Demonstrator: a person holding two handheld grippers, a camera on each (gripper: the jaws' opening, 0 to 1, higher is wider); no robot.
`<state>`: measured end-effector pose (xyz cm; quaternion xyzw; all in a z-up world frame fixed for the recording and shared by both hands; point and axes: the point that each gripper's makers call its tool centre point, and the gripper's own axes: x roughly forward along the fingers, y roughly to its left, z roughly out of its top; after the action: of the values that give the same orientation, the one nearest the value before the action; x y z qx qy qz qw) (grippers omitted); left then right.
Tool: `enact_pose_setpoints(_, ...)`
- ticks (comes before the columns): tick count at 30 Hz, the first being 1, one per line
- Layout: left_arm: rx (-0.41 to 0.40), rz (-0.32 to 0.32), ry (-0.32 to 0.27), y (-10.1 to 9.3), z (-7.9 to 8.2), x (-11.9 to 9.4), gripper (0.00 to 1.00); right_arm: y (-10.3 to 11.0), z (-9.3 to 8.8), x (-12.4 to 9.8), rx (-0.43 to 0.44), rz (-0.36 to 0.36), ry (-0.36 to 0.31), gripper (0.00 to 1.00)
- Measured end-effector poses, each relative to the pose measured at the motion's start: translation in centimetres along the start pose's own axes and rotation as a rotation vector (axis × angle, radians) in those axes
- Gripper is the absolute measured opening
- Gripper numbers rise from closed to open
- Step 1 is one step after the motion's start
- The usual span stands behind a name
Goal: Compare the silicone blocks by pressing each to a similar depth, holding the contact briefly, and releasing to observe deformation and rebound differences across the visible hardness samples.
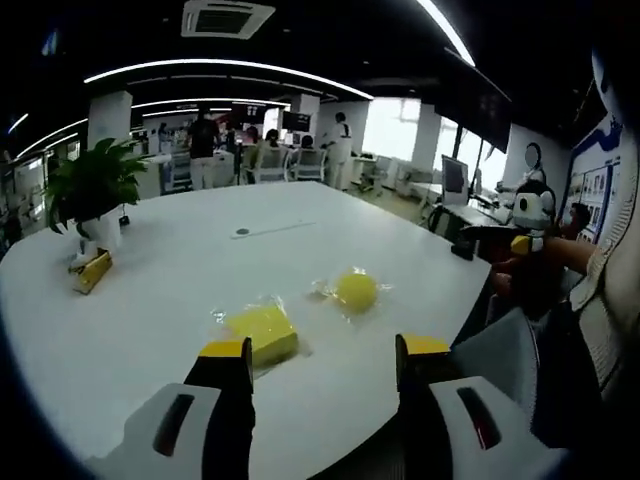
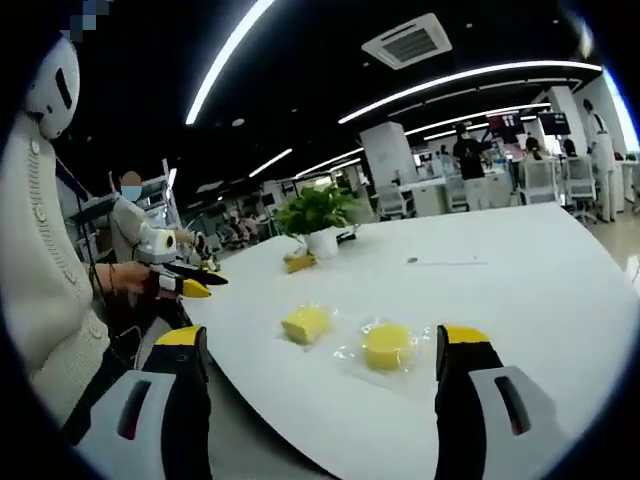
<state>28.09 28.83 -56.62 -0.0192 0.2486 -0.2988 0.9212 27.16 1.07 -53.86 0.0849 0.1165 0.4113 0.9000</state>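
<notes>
Blocks of yellow silicone lie on the white tabletop [image 1: 150, 300], each inside a clear, wrinkled plastic wrap. In the left gripper view the square block [image 1: 262, 333] is near the left gripper [image 1: 325, 360], just beyond its left jaw, and the round block [image 1: 355, 290] lies a little farther and to the right, apart from the first. The square one looks flat with soft edges; the round one looks like a thick disc. The left jaws stand wide apart and hold nothing. In the right gripper view the round block [image 2: 387, 346] is between the wide, empty jaws of the right gripper [image 2: 325, 355], and the square block [image 2: 305, 324] is to its left. Neither gripper touches a block. Far on the tabletop stands a green plant [image 1: 95, 185] in a white pot.
</notes>
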Motion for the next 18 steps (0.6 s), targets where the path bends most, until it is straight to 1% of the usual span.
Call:
enact_pose_setpoints(2, -0.006, -0.007, 0.017, -0.3, 0.0, 0.7, 0.55, 0.1, 0.3, 0.0, -0.030, 0.008, -0.012, 0.91)
enact_pose_setpoints(6, -0.028, -0.036, 0.033, -1.1, 0.2, 2.3, 0.57, 0.1, 0.6, 0.1, -0.051, 0.018, -0.024, 0.90)
enact_pose_setpoints(8, -0.051, -0.053, 0.034, -1.6, 0.4, 3.4, 0.58, -0.1, 0.3, 0.2, -0.039, 0.017, -0.004, 0.90)
enact_pose_setpoints(9, -0.102, -0.071, 0.033, -2.1, 0.6, 4.1, 0.58, -0.2, 0.2, 0.2, -0.037, 0.016, -0.001, 0.90)
enact_pose_setpoints(12, -0.189, -0.102, 0.013, -2.7, 1.1, 5.6, 0.56, -0.8, -0.2, 0.3, -0.027, 0.011, 0.001, 0.89)
enact_pose_setpoints(13, -0.240, -0.116, -0.004, -3.0, 1.5, 6.4, 0.57, -1.1, -0.5, 0.3, -0.017, 0.007, 0.006, 0.88)
enact_pose_setpoints(14, -0.268, -0.128, -0.017, -3.2, 1.8, 6.8, 0.57, -1.3, -0.5, 0.3, -0.016, 0.004, 0.008, 0.87)
enact_pose_setpoints(16, -0.357, -0.142, -0.040, -3.5, 2.2, 8.1, 0.60, -1.6, -0.7, 0.4, -0.008, 0.003, 0.011, 0.85)
enact_pose_setpoints(18, -0.410, -0.156, -0.049, -3.8, 2.5, 9.4, 0.64, -2.0, -0.6, 0.5, -0.002, 0.000, 0.009, 0.85)
